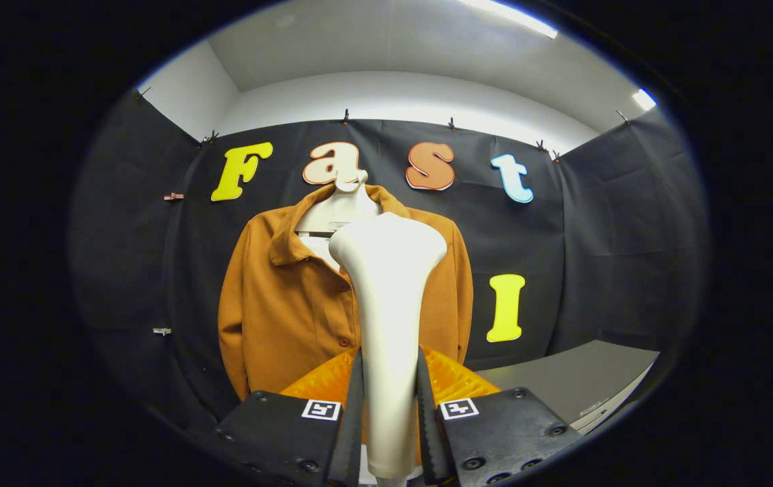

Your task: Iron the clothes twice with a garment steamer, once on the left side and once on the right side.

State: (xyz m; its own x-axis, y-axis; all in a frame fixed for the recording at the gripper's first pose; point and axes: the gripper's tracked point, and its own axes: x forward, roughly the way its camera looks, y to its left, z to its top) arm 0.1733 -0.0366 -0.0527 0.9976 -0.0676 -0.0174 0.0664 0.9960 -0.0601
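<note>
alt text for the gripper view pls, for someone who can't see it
The gripper is shut on the handle of a white garment steamer, held upright between its fingers with the wide head pointing at an orange-brown jacket. The jacket hangs on a pale hanger against the black booth wall, beyond the steamer.

Plain rust-orange jacket [285, 304], cream-white steamer [389, 304], grey table [562, 379]
</note>
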